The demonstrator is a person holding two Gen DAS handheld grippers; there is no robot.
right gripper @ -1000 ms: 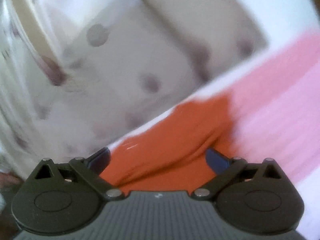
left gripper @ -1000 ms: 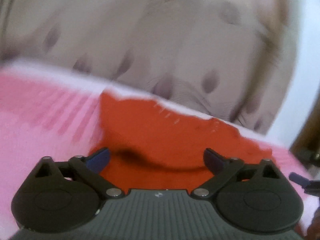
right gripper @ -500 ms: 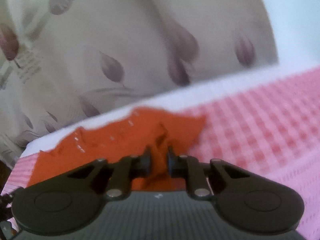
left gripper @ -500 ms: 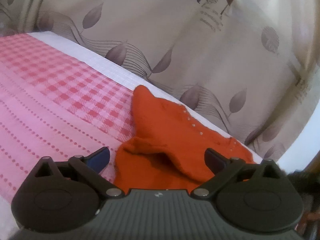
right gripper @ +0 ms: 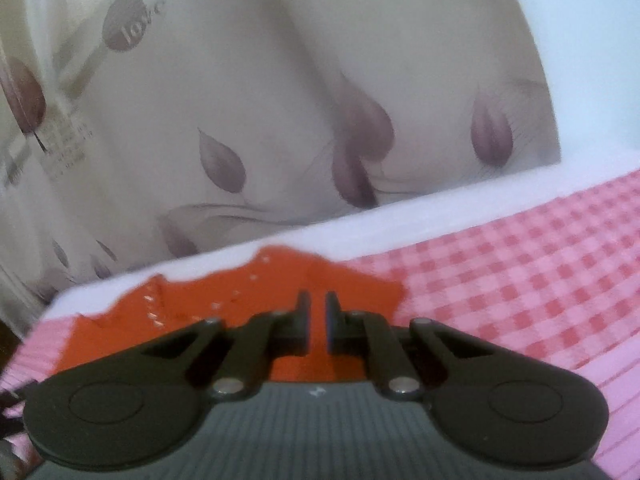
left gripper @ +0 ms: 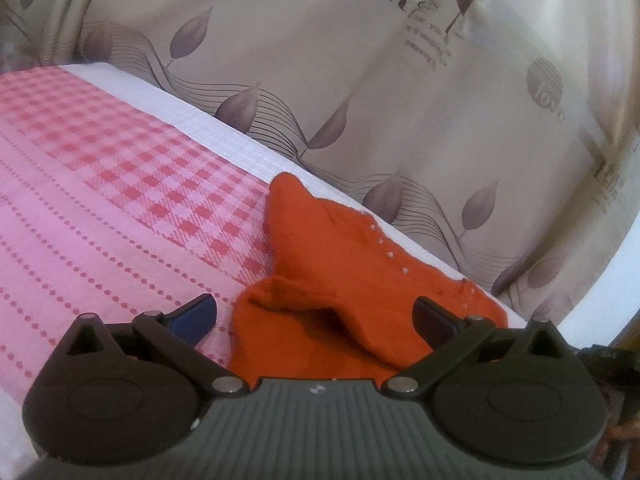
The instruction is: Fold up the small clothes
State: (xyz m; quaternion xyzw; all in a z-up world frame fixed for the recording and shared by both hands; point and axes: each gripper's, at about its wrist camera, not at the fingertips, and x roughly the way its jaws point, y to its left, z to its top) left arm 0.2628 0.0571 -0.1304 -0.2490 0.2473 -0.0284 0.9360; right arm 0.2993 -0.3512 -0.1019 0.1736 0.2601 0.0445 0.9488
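Since a second ago our right tongs [right gripper: 317, 322] have gone from gaping wide to closed, and we judge that they have pinched a fold of the orange garment [left gripper: 352, 280], though the slit between the tips is too narrow and blurred to show the cloth in it; over the same second our left tongs [left gripper: 314, 318] have spread to their widest and the wild blur in both views has settled. Nearest to us, the left tongs hang open and empty, straddling a raised hump of the garment without pressing it. That garment lies crumpled at the far edge of the bed [left gripper: 100, 200], half on the pink checked cover and half on its white border, with a row of small pale dots running along one seam. Beyond it hangs the leaf-printed curtain [left gripper: 360, 80]. To do this step well, we should bring the left tongs down on a single edge or corner rather than on the bunched hump, close them firmly, then draw both tongs apart so the knit spreads flat before any fold. Soft knit slips and doubles easily, so we should lift slowly and keep it away from the far edge.
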